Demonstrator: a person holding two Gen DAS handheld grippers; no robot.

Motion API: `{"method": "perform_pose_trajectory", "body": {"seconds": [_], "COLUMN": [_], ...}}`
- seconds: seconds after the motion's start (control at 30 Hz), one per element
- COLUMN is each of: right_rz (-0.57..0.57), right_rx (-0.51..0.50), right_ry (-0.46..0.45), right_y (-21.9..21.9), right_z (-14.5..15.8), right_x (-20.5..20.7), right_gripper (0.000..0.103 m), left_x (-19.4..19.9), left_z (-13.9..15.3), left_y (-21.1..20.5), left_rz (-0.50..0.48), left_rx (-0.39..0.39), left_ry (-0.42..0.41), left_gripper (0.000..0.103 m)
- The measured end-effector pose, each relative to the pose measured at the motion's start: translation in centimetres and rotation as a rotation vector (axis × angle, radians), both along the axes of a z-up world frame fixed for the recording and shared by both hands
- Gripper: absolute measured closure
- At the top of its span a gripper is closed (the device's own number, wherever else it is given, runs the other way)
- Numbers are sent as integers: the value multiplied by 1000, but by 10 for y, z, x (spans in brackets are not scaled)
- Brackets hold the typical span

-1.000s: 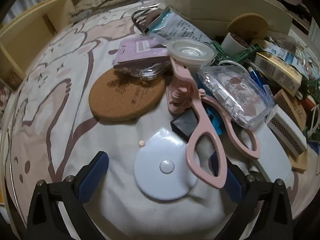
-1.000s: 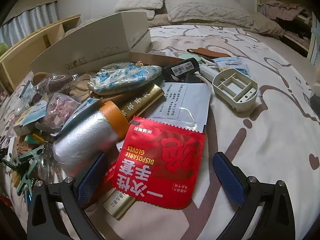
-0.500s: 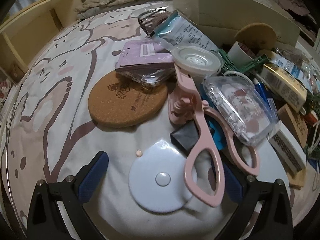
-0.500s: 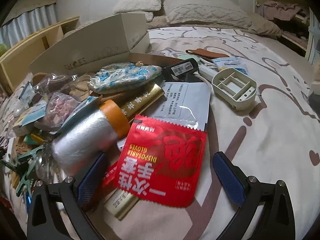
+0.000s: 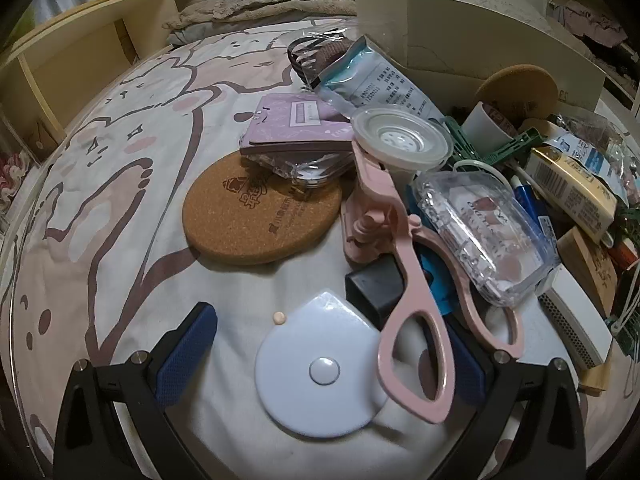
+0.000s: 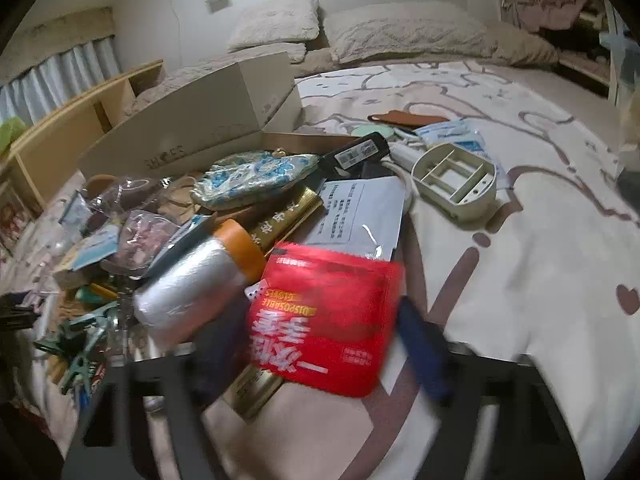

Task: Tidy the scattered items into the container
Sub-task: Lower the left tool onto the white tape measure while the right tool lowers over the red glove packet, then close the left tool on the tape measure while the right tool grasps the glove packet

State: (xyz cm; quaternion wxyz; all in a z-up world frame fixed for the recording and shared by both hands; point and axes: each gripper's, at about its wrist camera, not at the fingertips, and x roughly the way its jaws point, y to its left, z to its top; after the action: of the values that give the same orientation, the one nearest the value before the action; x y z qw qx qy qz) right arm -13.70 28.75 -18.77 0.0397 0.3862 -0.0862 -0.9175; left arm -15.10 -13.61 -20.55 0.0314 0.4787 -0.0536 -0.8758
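Between the right tongs (image 6: 320, 344), whose jaws are closing, lies the red glove packet (image 6: 324, 316), not yet visibly pinched. The slick film could slip or drag the gold box (image 6: 256, 392) beneath. Beyond, the shoebox (image 6: 192, 132) waits. The left tongs (image 5: 320, 364) stand wide around a white disc (image 5: 320, 368).

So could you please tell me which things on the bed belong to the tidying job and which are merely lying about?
Job:
- right tool, closing around the red glove packet
- left tool, open around the white disc
- pink scissors
- cork coaster
- shoe box

Lying about:
- pillows
- wooden shelf
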Motion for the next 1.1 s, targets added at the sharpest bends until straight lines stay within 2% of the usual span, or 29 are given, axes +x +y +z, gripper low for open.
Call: {"method": "perform_pose_trajectory", "body": {"seconds": [0.17, 0.23, 0.3, 0.37, 0.43, 0.57, 0.63, 0.67, 0.7, 0.83, 1.1], "right_rz": [11, 12, 14, 13, 14, -3, -23, -33, -36, -44, -41], "right_rx": [22, 7, -1, -3, 8, 31, 37, 48, 59, 118, 95], "right_ry": [-2, -6, -8, -16, -19, -26, -34, -45, -49, -46, -38], "right_y": [-4, -1, 1, 4, 4, 5, 8, 9, 8, 6, 11], "right_z": [0, 1, 2, 3, 4, 5, 5, 4, 3, 6, 15], "right_x": [-1, 0, 0, 1, 2, 6, 7, 8, 9, 13, 6], "right_gripper": [39, 40, 49, 50, 50, 49, 36, 16, 3, 2, 2], "left_x": [3, 5, 7, 9, 11, 15, 16, 17, 17, 18, 20], "left_z": [2, 5, 7, 8, 10, 14, 15, 16, 16, 17, 23], "left_y": [2, 5, 8, 11, 12, 9, 9, 9, 10, 11, 12], "left_rz": [-15, -31, -48, -61, -66, -59, -56, -55, -54, -51, -47], "left_rx": [-3, -7, -17, -28, -31, -18, -14, -13, -13, -12, -9], "left_ry": [4, 9, 13, 17, 21, 25, 26, 27, 27, 27, 46], "left_gripper": [3, 12, 19, 25, 36, 44, 48, 49, 51, 51, 51]}}
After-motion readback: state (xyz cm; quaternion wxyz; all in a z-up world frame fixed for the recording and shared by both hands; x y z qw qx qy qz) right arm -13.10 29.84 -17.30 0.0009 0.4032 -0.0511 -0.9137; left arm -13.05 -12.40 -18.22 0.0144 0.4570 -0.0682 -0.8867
